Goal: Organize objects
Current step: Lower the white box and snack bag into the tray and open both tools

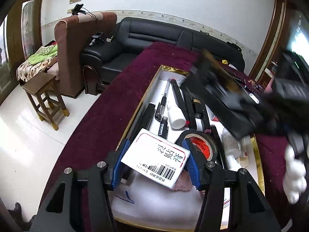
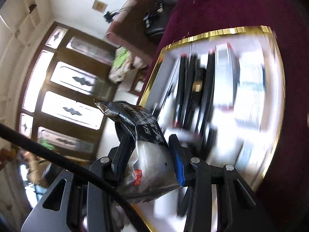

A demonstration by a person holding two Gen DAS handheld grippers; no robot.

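Left gripper (image 1: 155, 161) jaws pinch the white barcoded box (image 1: 154, 157) over the gold-rimmed tray (image 1: 133, 114), right gripper (image 2: 149, 158) jaws clamp a black foil packet (image 2: 143, 141) above it, pens and tape already in, both items unplaced

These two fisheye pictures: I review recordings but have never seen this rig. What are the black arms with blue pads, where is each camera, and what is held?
No robot here: a person carries a hand-held gripper in each hand, with a camera on each looking along its jaws. In the left wrist view, the left gripper is closed on a white barcoded box above a gold-rimmed tray holding pens, a white bottle and a black tape roll, on a maroon cloth. In the right wrist view, the right gripper grips a black and silver foil packet beside the same tray; the blur suggests movement.
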